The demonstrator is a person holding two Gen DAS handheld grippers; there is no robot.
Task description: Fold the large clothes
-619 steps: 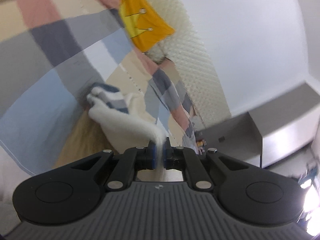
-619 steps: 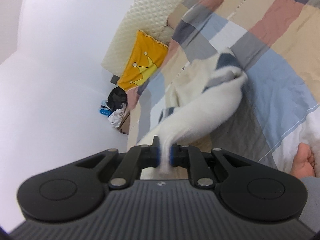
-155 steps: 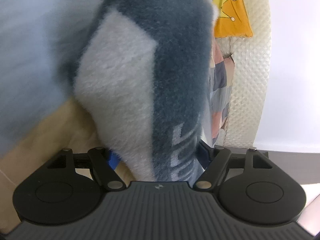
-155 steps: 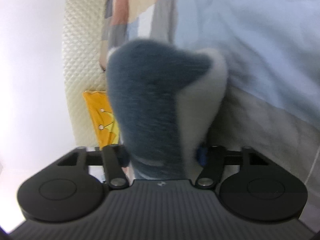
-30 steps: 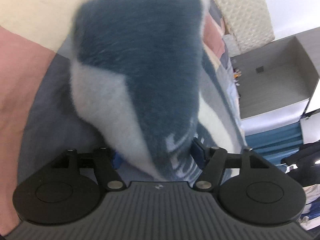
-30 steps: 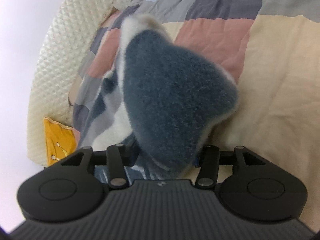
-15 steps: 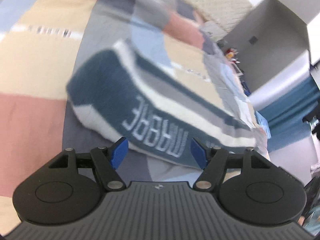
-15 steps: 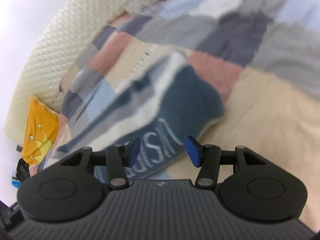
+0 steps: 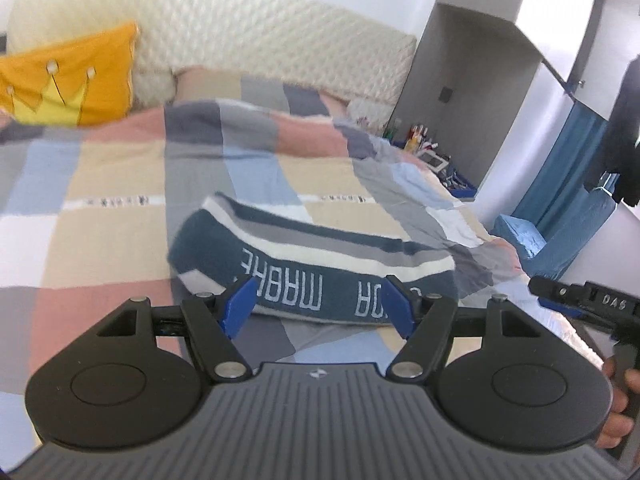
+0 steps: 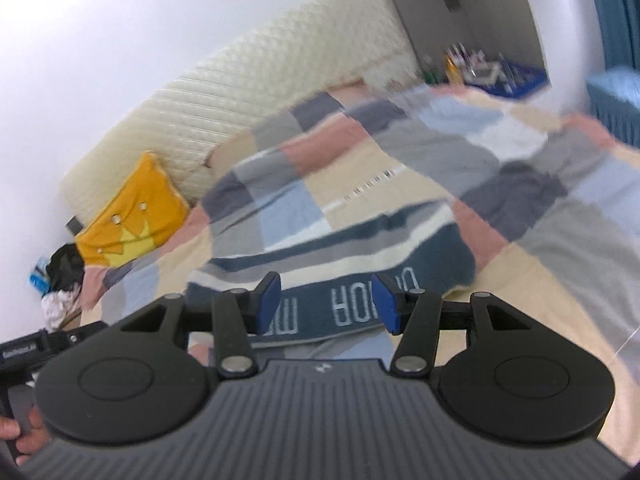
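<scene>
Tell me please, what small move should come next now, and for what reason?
Probably pull both tools back and stop, or go for another garment. The striped sweater lies on the patchwork bed cover as a flat folded bundle. The left tool and the right tool are both open, holding nothing, with no pad touching the cloth. The fold looks finished.

The bed [image 9: 100,216] wears a patchwork cover of pink, beige, blue and grey. A folded striped sweater [image 9: 312,264] lies mid-bed; a yellow pillow [image 9: 68,80] rests against the headboard [image 9: 260,40].
</scene>
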